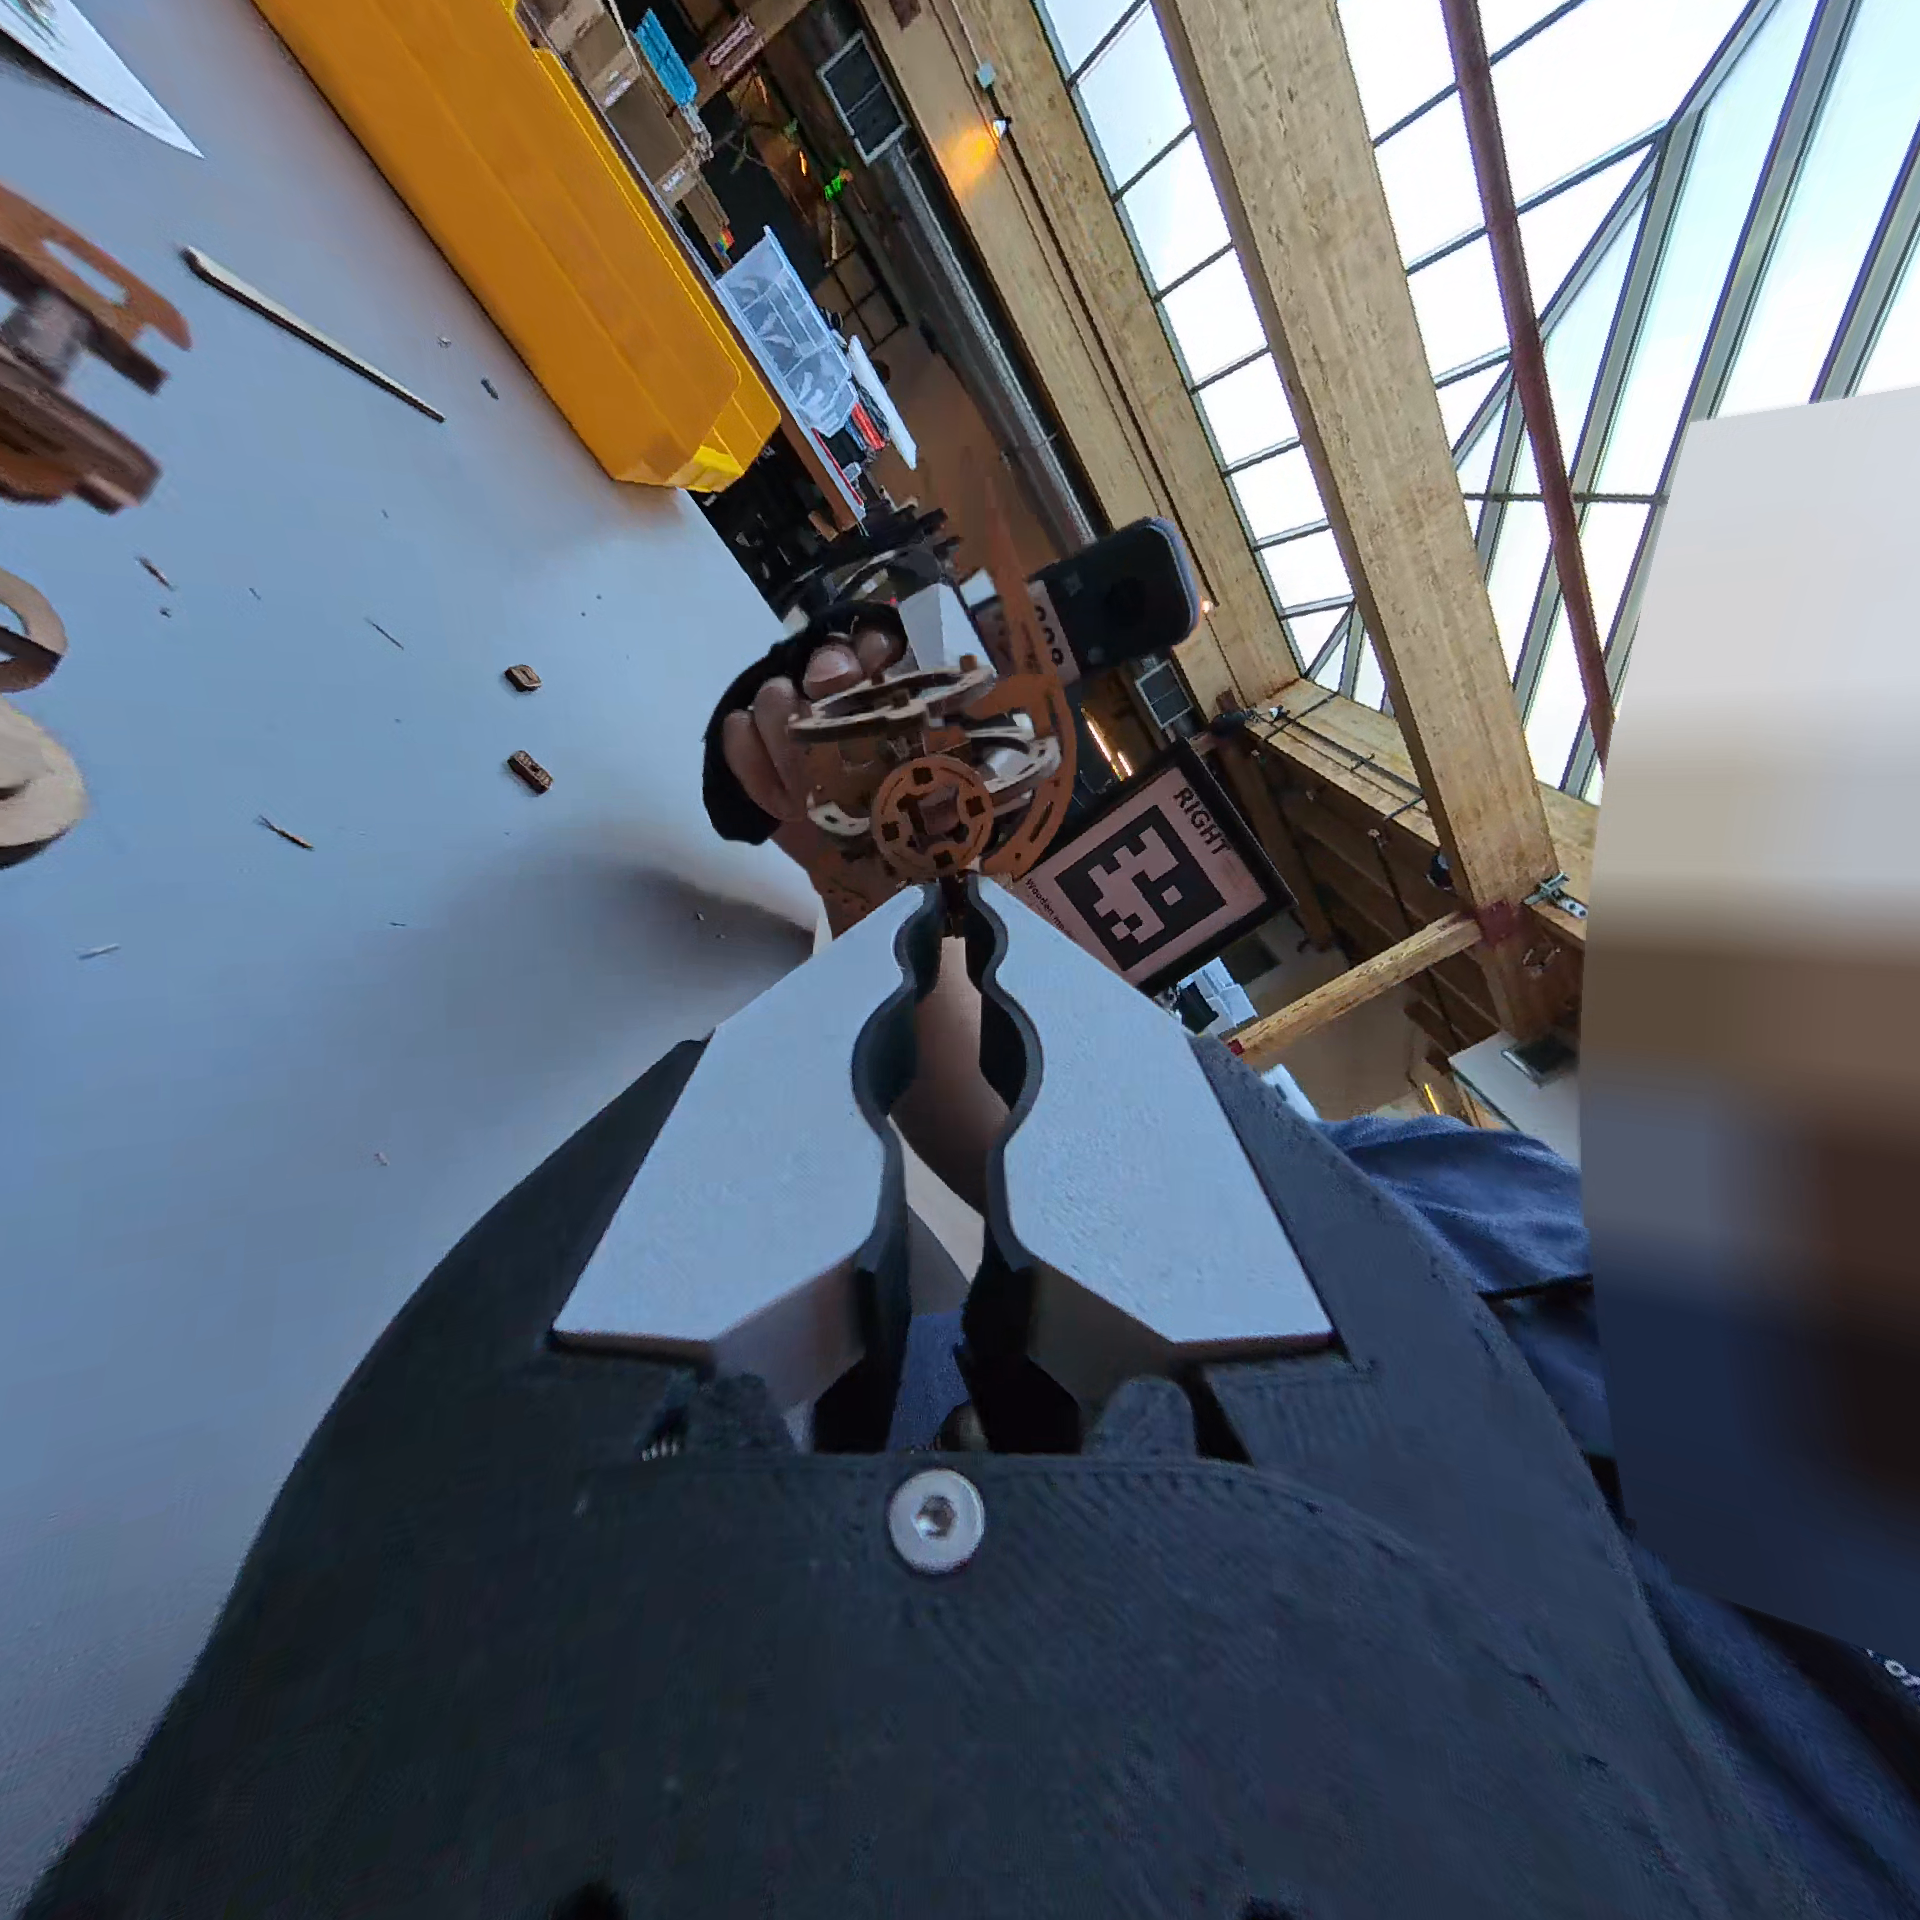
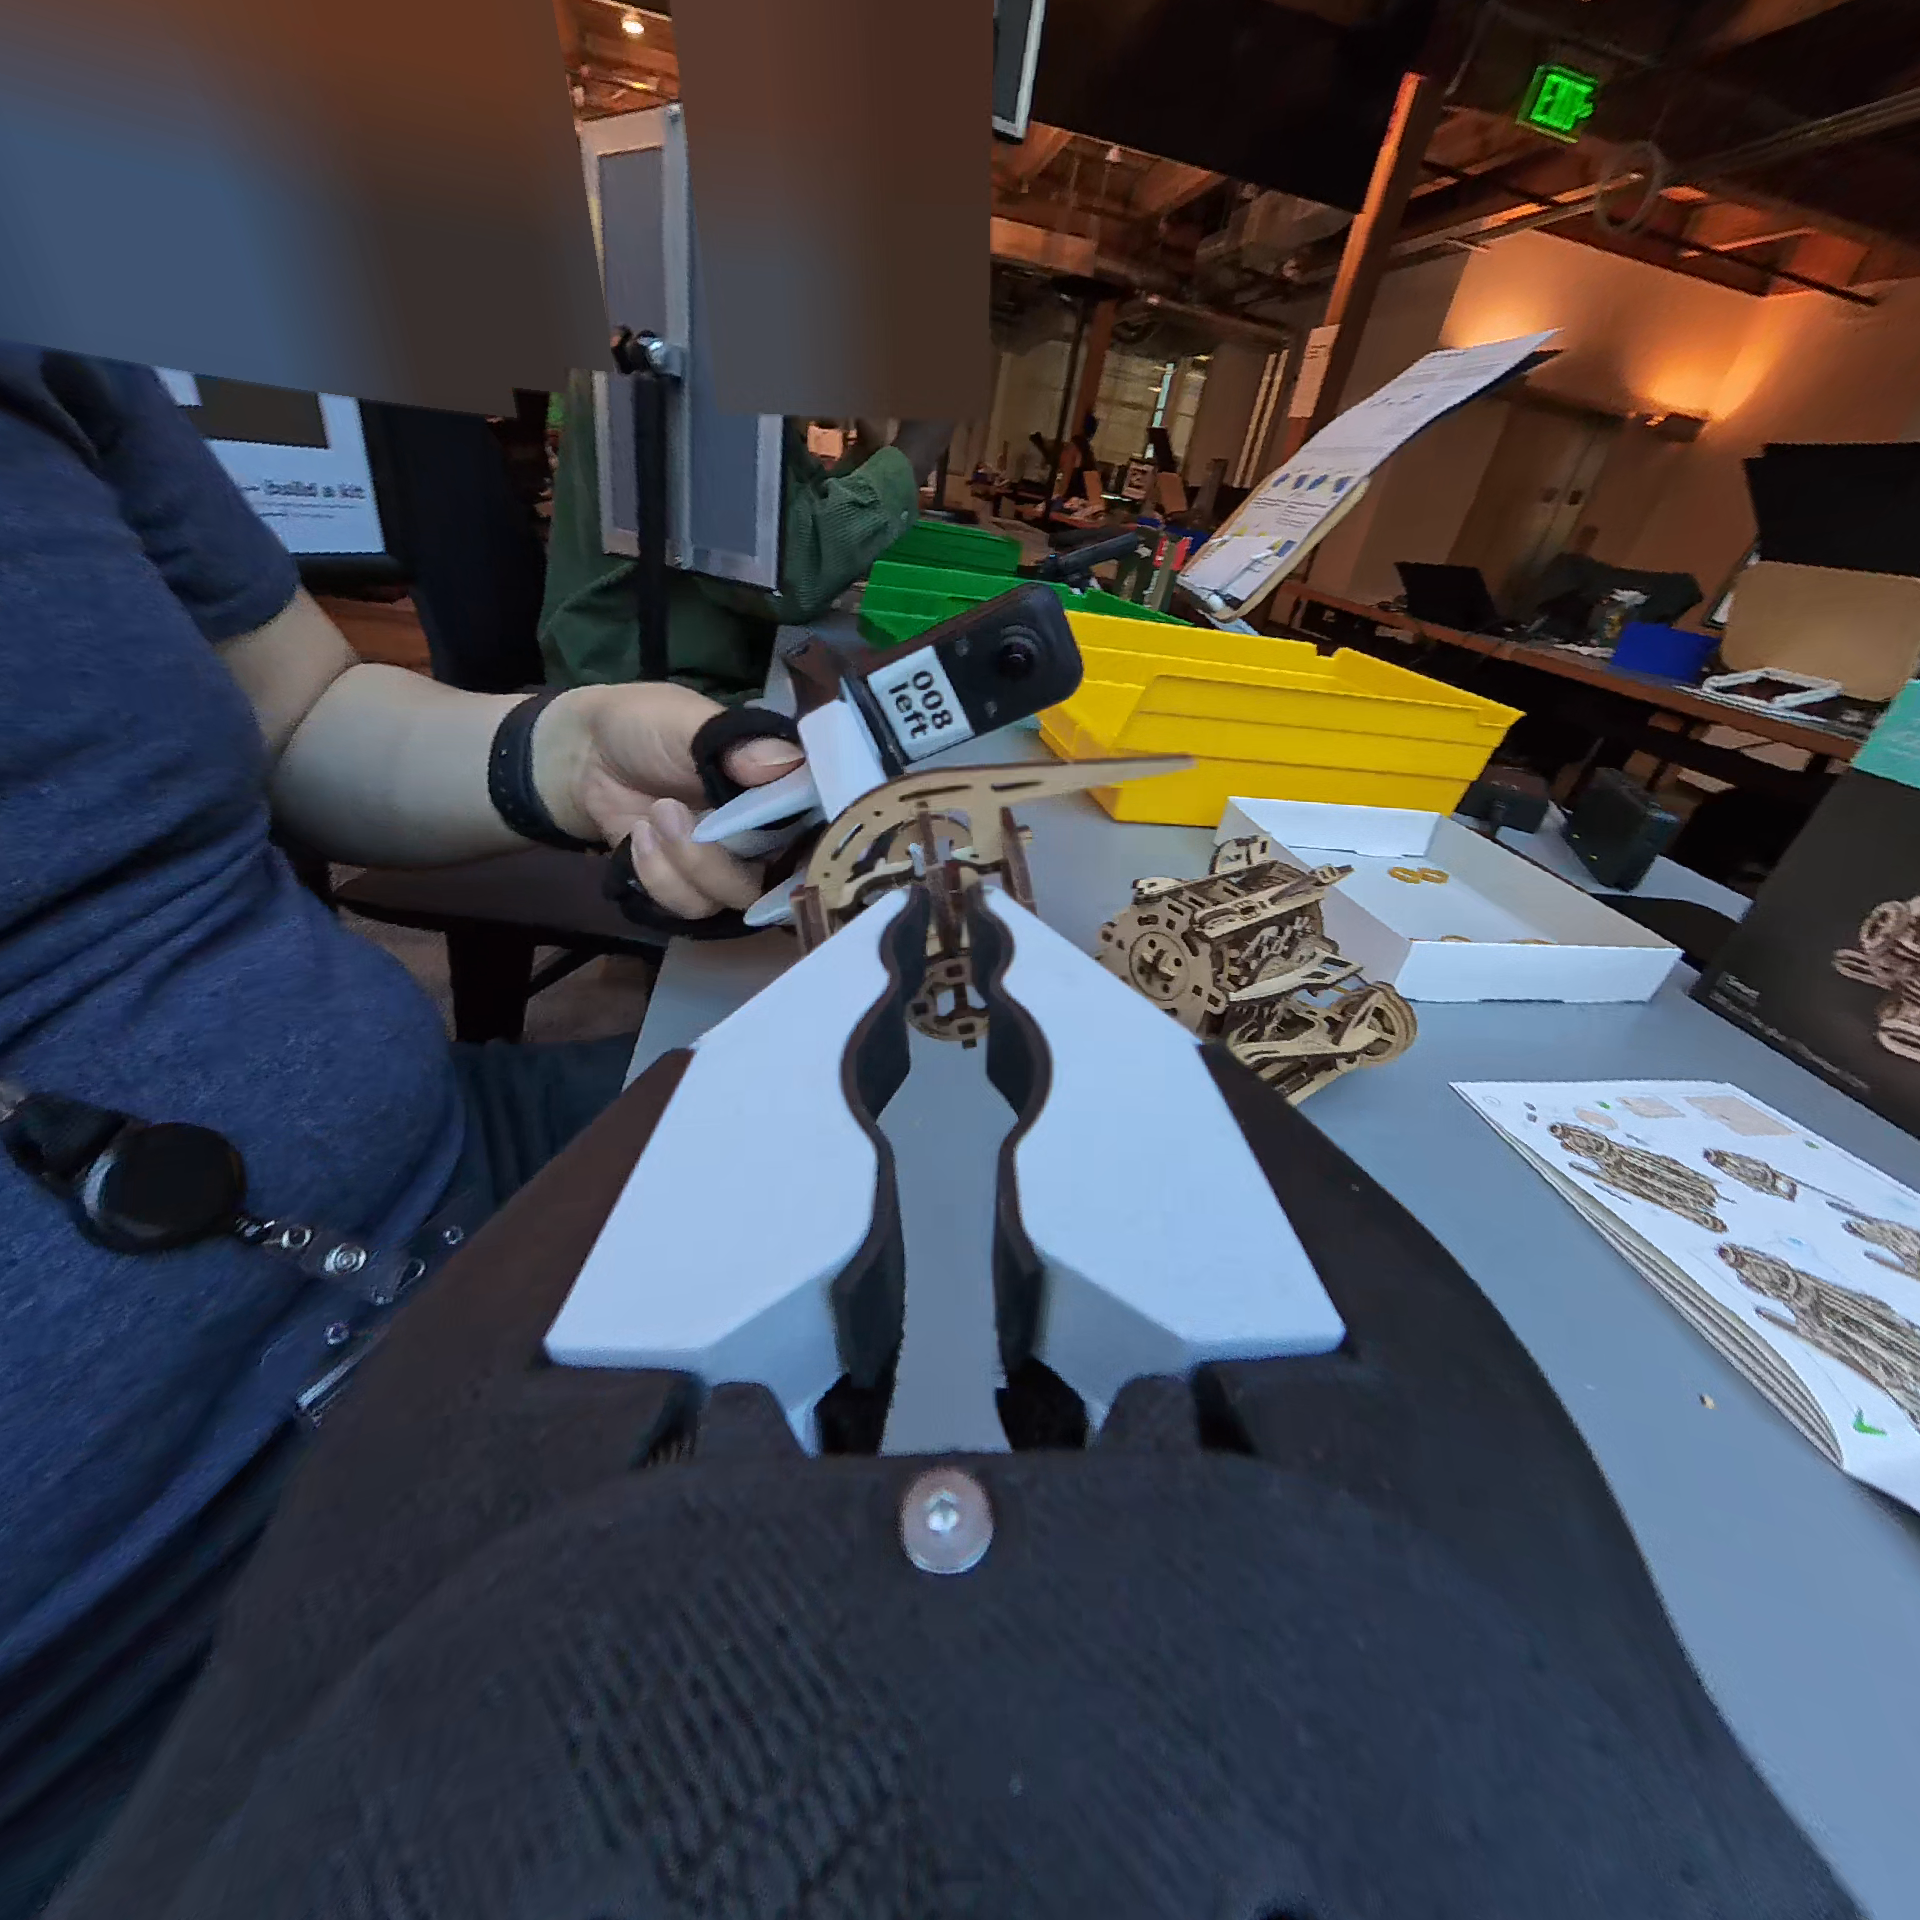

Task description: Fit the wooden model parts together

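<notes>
Assembly (image 1: pixel 930 769) sits mid-air in the left wrist view, off the grey table (image 1: pixel 312 727), prob so both tools can get at it from opposite sides. Left gripper (image 1: pixel 954 896) points up at it; fingers nearly closed at the tips, pinching a thin dark-brown bit right under the round slotted disc (image 1: pixel 930 816). Can't tell if that bit is a separate peg or part of the assembly. Behind it a gloved hand (image 1: pixel 774 727) w/ the other tool backs the piece up, looks like a brace against the push. Loose wooden pieces (image 1: pixel 530 771) and a thin stick (image 1: pixel 312 332) lie on the table near the yellow bins (image 1: pixel 540 239), well apart from the work.

Right wrist view: right gripper (image 2: pixel 948 902) has its fingers drawn in close around the assembly's upright wooden part, w/ the disc (image 2: pixel 945 1003) hanging in the gap lower down. Curved arm piece (image 2: pixel 997 784) sticks out past the tips. Grip looks like a steady hold so the other side can press in. Left tool comes from the left, hand (image 2: pixel 634 779) on its handle. Finished-looking wooden model (image 2: pixel 1247 956) stands on the table beside a white tray (image 2: pixel 1507 935); instruction booklet (image 2: pixel 1714 1247) lies open nearby, prob for reference.
</notes>
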A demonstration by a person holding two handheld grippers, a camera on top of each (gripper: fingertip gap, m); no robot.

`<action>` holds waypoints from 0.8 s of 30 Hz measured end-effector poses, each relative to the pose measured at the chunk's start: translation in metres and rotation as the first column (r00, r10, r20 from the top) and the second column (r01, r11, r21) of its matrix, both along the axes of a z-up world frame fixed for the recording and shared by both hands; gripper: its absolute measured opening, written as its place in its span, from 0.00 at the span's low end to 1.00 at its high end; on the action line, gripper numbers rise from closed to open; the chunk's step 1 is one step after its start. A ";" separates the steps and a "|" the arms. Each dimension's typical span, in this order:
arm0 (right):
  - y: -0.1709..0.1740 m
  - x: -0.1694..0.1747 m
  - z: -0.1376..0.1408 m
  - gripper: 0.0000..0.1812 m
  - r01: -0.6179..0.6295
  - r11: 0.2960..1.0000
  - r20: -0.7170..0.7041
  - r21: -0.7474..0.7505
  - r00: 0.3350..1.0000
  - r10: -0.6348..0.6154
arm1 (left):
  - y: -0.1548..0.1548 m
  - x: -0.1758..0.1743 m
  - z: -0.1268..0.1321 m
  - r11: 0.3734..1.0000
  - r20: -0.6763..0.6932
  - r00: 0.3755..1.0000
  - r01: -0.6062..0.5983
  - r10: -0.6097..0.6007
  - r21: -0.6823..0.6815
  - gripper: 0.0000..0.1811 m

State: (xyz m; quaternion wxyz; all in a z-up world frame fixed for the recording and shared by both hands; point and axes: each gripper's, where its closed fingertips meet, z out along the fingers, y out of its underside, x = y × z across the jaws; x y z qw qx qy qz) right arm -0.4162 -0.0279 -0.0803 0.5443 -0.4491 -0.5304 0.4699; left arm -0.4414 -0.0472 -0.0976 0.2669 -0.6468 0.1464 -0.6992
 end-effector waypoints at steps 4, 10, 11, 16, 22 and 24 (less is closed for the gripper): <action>0.016 0.000 0.009 0.19 0.170 0.981 -0.097 -0.090 0.979 -0.178 | 0.013 -0.009 -0.001 0.997 0.027 0.997 -0.076 0.077 -0.016 0.01; 0.023 0.012 0.014 0.21 0.515 0.772 -0.236 -0.372 0.752 -0.615 | 0.032 -0.029 -0.006 0.965 0.047 0.964 -0.260 0.261 -0.034 0.00; 0.019 0.005 0.011 0.19 0.564 0.743 -0.222 -0.360 0.721 -0.656 | 0.035 -0.031 -0.008 0.957 0.058 0.955 -0.288 0.290 -0.046 0.00; 0.017 -0.040 -0.003 0.16 0.708 0.675 -0.103 -0.210 0.670 -0.735 | 0.036 -0.038 -0.009 0.927 0.109 0.920 -0.372 0.376 -0.057 0.00; 0.030 -0.051 -0.002 0.12 0.722 0.654 -0.080 -0.225 0.655 -0.751 | 0.036 -0.044 -0.003 0.904 0.103 0.900 -0.427 0.423 0.026 0.00; 0.035 -0.052 -0.002 0.11 0.734 0.648 -0.077 -0.206 0.648 -0.758 | 0.038 -0.046 -0.001 0.897 0.115 0.893 -0.441 0.435 0.034 0.00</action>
